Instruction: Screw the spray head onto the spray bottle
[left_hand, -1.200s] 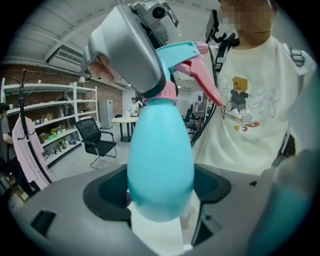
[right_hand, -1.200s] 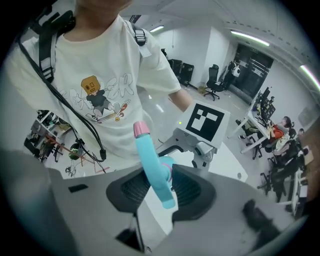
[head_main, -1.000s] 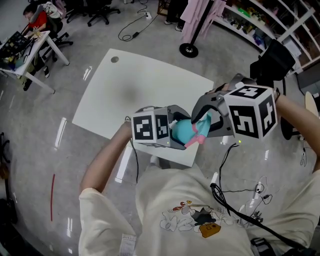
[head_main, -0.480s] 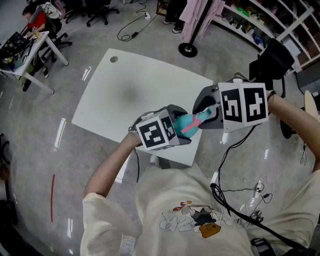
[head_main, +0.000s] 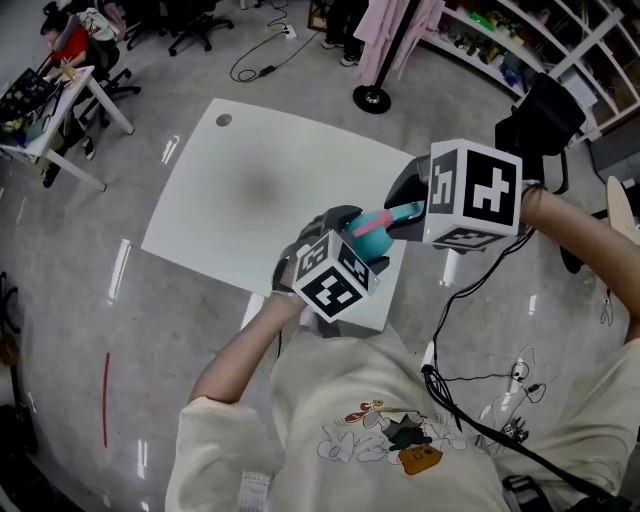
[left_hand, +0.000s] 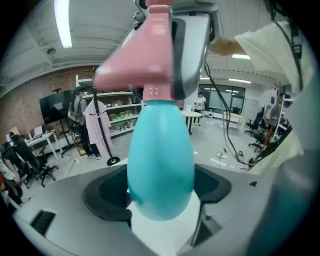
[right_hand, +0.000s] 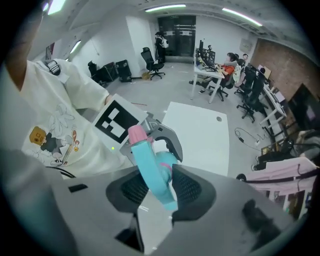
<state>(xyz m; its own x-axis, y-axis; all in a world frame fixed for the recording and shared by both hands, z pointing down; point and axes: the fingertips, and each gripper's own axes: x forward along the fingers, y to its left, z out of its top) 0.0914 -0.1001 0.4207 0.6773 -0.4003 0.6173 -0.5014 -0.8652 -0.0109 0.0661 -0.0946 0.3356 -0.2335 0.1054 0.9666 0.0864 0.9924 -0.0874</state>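
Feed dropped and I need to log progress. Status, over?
Grippers: left gripper shut on bottle, right gripper shut on spray head. Head sits on bottle neck, tightness unclear. Nothing in the way, both above table.

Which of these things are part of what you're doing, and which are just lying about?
Part of the job:
spray bottle, clamped in the left gripper
spray head, clamped in the right gripper

Just there:
white table
coat stand
office chairs
floor cable
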